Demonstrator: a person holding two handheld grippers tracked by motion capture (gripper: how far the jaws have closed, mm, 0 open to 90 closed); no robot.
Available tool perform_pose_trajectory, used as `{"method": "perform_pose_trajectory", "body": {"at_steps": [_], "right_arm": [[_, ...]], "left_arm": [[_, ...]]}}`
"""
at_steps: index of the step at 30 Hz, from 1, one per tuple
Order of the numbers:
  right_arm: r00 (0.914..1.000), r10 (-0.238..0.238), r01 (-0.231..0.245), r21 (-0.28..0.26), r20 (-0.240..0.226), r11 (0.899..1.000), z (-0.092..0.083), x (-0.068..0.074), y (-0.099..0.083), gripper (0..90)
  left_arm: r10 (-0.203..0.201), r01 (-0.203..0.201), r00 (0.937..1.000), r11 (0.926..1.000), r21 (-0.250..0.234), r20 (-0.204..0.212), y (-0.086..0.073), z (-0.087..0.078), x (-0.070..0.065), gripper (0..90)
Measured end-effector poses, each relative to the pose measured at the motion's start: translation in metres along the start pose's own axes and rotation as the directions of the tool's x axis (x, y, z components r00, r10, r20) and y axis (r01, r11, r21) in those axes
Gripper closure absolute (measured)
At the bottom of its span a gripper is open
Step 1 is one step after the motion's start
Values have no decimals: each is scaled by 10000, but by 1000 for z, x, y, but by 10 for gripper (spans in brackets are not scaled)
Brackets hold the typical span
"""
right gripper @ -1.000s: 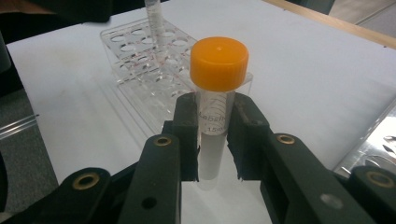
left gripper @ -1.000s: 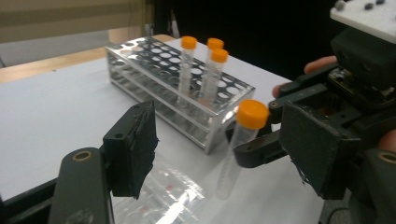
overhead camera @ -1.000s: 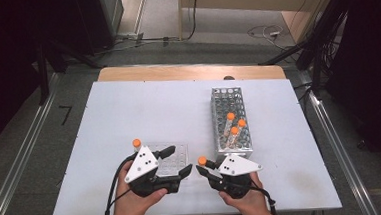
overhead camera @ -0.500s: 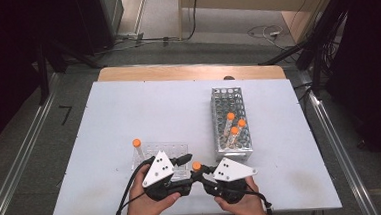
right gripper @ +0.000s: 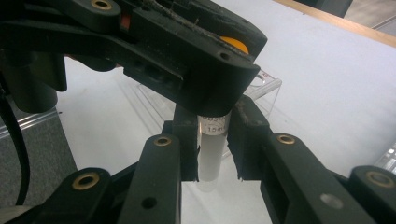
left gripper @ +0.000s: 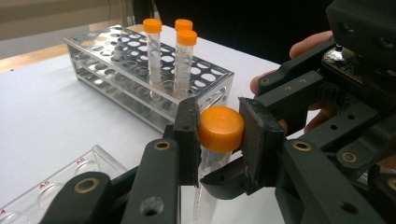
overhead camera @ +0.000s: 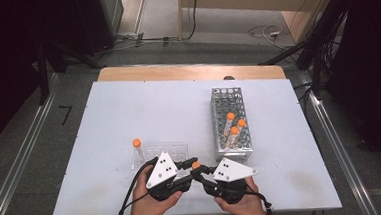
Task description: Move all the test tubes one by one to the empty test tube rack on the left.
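Observation:
A clear tube with an orange cap (left gripper: 220,128) stands upright between my two grippers near the table's front edge (overhead camera: 196,165). My right gripper (right gripper: 212,140) is shut on the tube's body (right gripper: 209,161) below the label. My left gripper (left gripper: 219,127) has just been closing and now presses both pads on the orange cap from the sides. In the high view the left gripper (overhead camera: 191,163) and right gripper (overhead camera: 199,172) meet tip to tip. A hand holds each.
A metal rack (overhead camera: 226,91) at the right holds three orange-capped tubes (left gripper: 182,56). A clear plastic rack (overhead camera: 167,150) lies just behind the left gripper, with one capped tube (overhead camera: 137,150) standing at its left end. The white table top (overhead camera: 143,105) stretches beyond.
My left gripper moved right, from beside the clear rack to the tube in my right gripper, and its jaws closed on the cap. The right gripper stayed put.

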State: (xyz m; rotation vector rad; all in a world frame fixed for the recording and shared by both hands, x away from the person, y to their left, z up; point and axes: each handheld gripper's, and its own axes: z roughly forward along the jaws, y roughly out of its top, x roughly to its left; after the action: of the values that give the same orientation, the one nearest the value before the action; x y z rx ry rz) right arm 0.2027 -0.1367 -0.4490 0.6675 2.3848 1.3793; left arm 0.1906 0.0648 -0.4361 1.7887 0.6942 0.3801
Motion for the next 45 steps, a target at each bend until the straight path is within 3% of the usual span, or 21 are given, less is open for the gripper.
{"method": "perform_pose_trajectory", "body": {"at_steps": [5, 7, 8, 9, 16, 18, 27, 35, 45], "right_arm": [[10000, 94, -94, -11, -3, 10000, 0, -1, 0, 706], [9998, 197, -198, -97, -87, 9998, -1, -1, 0, 664], [9995, 273, -276, -203, -165, 9994, -2, -2, 0, 593], [9995, 273, -276, -203, -165, 9994, -2, -2, 0, 593], [9967, 712, -727, -383, -395, 9966, -1, -5, 0, 303], [9961, 770, -788, -428, -432, 9960, -1, -5, 0, 275], [9939, 971, -1002, -605, -517, 9931, -3, -8, -1, 272], [9937, 981, -1011, -548, -543, 9934, -2, -8, -1, 283], [9937, 1000, -1026, -516, -508, 9934, -3, -8, -2, 291]], "left_arm": [[-22, 22, 10000, 10000, -16, 3, 1, 0, 1, 708], [-56, 56, 10000, 10000, -28, 32, 2, 0, 1, 709], [-11, 11, 10000, 10000, -31, 17, 3, 0, 2, 709], [-51, 51, 10000, 10000, -74, 17, 3, -1, 2, 709], [-184, 181, 9998, 9994, -281, -99, 11, -4, 6, 709], [-241, 237, 9996, 9992, -333, -126, 14, -6, 8, 709], [-696, 624, 9954, 9925, -1051, -664, 28, -31, 28, 709], [-1041, 807, 9859, 9817, -1724, -1313, 34, -55, 48, 709], [-1121, 764, 9758, 9792, -1878, -1875, 35, -69, 60, 710]]}}
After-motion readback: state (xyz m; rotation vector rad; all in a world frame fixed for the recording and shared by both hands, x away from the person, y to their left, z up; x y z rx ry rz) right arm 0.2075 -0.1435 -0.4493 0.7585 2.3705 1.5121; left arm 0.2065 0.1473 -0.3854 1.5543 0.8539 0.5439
